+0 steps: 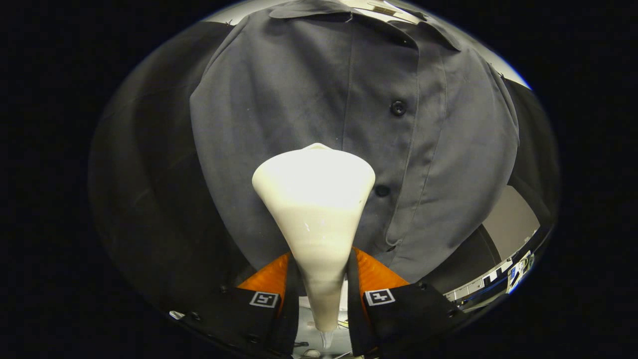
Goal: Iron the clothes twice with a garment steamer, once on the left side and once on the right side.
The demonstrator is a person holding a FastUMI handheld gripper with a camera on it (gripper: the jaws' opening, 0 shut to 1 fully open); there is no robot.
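Note:
A grey button-up shirt (309, 89) hangs in front of me, its collar at the top and its button placket (398, 129) running down right of centre. My gripper (319, 279) is shut on the neck of a white garment steamer (316, 199). The steamer's wide head points at the shirt, on the fabric panel just left of the placket, about level with the lower button (382, 190). Whether the head touches the cloth I cannot tell. Both fingers (269, 286) press against the steamer's narrow handle.
Black cloth of the booth wall (149, 174) hangs behind and to both sides of the shirt. Beyond the shirt's lower right hem a pale wall (511, 219) and part of a room show.

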